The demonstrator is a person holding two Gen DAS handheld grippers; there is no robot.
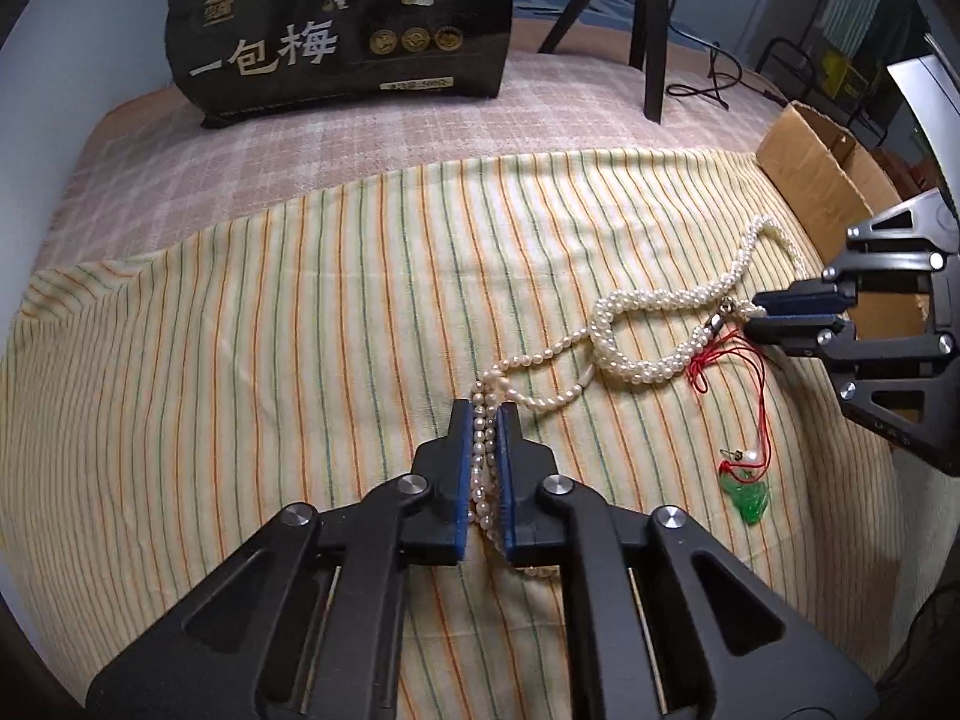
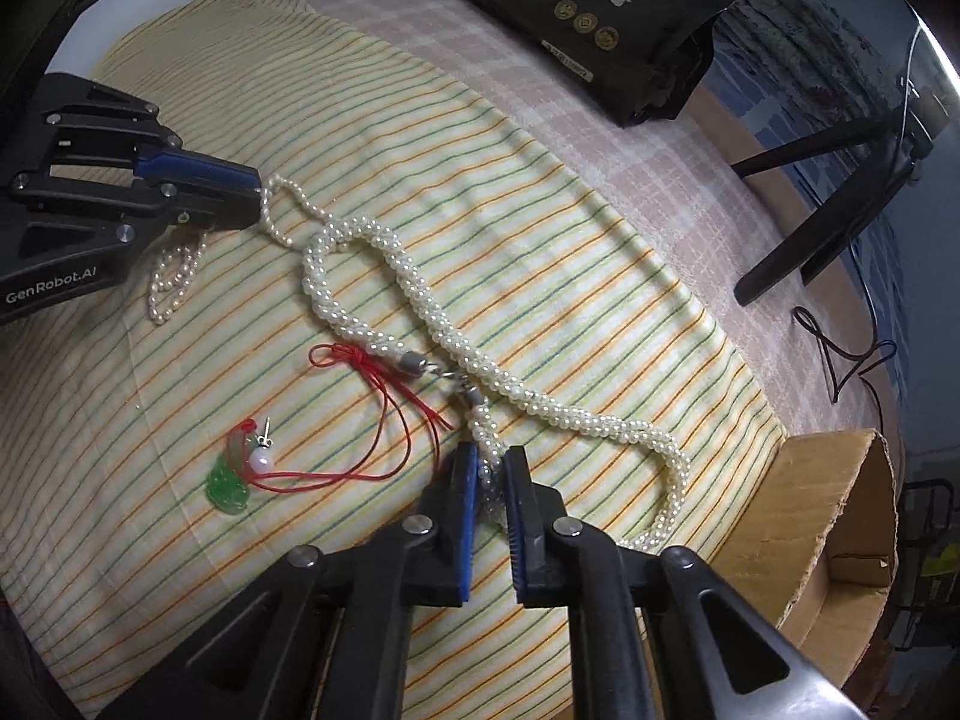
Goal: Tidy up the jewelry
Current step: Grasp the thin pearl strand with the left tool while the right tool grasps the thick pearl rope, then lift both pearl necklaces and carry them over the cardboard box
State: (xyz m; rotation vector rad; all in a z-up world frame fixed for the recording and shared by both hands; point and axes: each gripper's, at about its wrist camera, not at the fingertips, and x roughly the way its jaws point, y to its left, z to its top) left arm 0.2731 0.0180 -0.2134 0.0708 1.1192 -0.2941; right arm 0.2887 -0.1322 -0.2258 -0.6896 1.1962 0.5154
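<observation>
- striped cloth [image 1: 252,360]: landmark, all jewelry lies on it
- thick pearl rope [image 2: 384,258]: mid-cloth, long axis running claw to claw
- thin pearl strand [image 1: 543,354]: tangled into rope's left end
- left claw [image 1: 485,420]: pinching thin strand
- right claw [image 2: 491,459]: pinching rope near clasp
- jade pendant [image 2: 225,489]: loose, nearer right claw

A home room, by the look of it; a striped cloth [image 1: 300,312] covers a checked spread [image 1: 360,138]. A snack bag [image 1: 342,24], tripod [image 1: 651,12] and cardboard box [image 1: 810,168] stand around.
</observation>
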